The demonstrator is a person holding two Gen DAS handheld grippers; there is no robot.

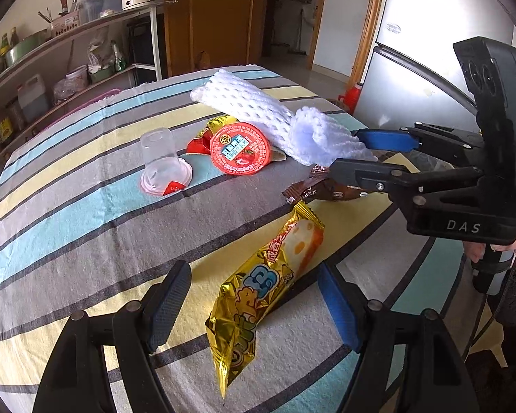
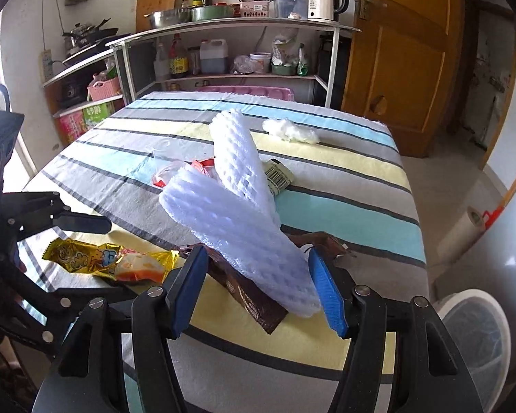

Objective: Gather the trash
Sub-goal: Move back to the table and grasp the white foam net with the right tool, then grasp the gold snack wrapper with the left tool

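Observation:
A gold snack wrapper (image 1: 268, 282) (image 2: 110, 258) lies on the striped tablecloth (image 1: 68, 206). My left gripper (image 1: 253, 275) stands open astride it, both pads clear of the foil. A long white foam fruit net (image 1: 247, 103) (image 2: 237, 206) is folded over a brown wrapper (image 1: 326, 191) (image 2: 254, 296). My right gripper (image 2: 258, 258) (image 1: 345, 151) is open around the near end of the net; the right pad is close against the foam and the left pad stands off it. A red-lidded jelly cup (image 1: 239, 148) and an upturned clear cup (image 1: 161, 158) sit further back.
A red wrapper (image 1: 199, 144), a barcoded packet (image 2: 278, 175) and a crumpled white film (image 2: 290, 130) also lie on the table. A white bin with a plastic liner (image 2: 478, 330) stands on the floor off the table's right edge. Shelves and a door are behind.

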